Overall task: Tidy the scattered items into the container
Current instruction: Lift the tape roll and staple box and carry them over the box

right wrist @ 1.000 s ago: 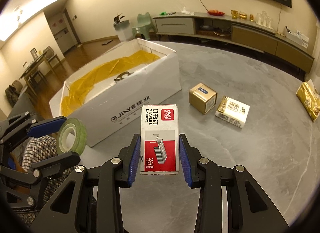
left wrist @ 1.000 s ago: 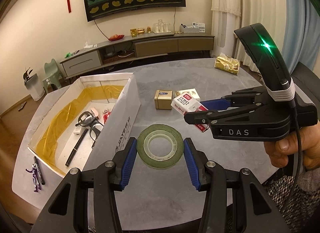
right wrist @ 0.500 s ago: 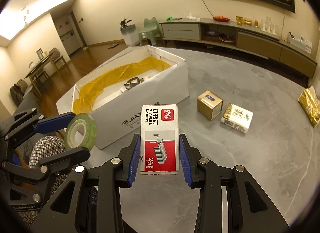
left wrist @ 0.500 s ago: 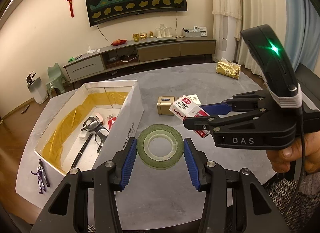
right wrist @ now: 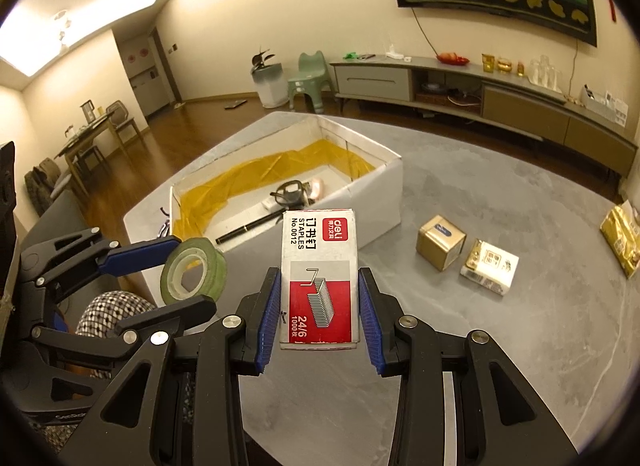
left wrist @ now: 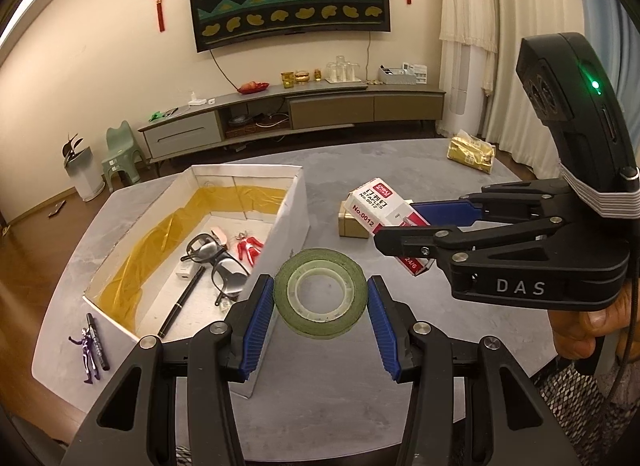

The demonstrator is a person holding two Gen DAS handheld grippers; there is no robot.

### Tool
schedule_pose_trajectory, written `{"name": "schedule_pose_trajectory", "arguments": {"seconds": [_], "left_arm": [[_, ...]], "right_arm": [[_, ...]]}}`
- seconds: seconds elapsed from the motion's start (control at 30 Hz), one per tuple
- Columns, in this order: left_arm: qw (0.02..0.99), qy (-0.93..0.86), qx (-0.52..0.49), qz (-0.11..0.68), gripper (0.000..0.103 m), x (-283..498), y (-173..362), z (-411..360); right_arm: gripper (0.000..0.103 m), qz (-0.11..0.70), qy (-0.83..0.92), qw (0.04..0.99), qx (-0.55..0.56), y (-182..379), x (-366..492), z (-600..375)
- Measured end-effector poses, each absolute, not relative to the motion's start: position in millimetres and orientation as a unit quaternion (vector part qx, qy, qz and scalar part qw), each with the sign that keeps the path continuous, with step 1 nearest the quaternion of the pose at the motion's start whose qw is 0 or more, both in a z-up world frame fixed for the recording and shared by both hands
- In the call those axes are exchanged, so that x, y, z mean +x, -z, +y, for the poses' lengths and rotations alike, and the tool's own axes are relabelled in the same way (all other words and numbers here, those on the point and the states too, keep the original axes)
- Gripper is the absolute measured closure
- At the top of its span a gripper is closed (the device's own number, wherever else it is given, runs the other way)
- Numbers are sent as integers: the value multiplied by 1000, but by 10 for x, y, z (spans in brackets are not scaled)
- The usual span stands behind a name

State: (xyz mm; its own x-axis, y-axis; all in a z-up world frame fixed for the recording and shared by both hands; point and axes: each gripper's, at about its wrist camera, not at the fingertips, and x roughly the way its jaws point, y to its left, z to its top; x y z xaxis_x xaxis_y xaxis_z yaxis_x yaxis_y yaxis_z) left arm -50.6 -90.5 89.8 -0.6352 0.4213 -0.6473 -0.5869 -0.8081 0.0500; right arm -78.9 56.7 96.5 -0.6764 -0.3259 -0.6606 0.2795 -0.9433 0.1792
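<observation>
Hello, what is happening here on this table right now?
A person is tidying small items into a white cardboard box on a grey table. The left gripper holds a roll of green tape, and the right gripper holds a box of staples; both are lifted near the box. Glasses and a pen lie inside. A gold box waits on the table.
</observation>
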Motion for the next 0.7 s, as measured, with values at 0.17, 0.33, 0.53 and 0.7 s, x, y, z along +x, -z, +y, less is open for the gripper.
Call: {"name": "schedule_pose_trajectory", "arguments": {"seconds": [0.17,0.33,0.53,0.7], "left_arm": [[280,-898,-318,117,54,-558,-930,-1048],[276,-902,-316,102,54,-626,-972,-1206],[271,-906,-315,83,54,-737,-1004,-1412],[268,-908,-315,69,54,-835,-1010,-1556]], "right_arm": [[64,-26,915,165,366,-1000,-819,451],[64,-26,917,162,365,-1034,-860,366],[64,-28,919,158,360,-1092,-901,290],[64,-22,919,160,360,-1134,-954,182]]}}
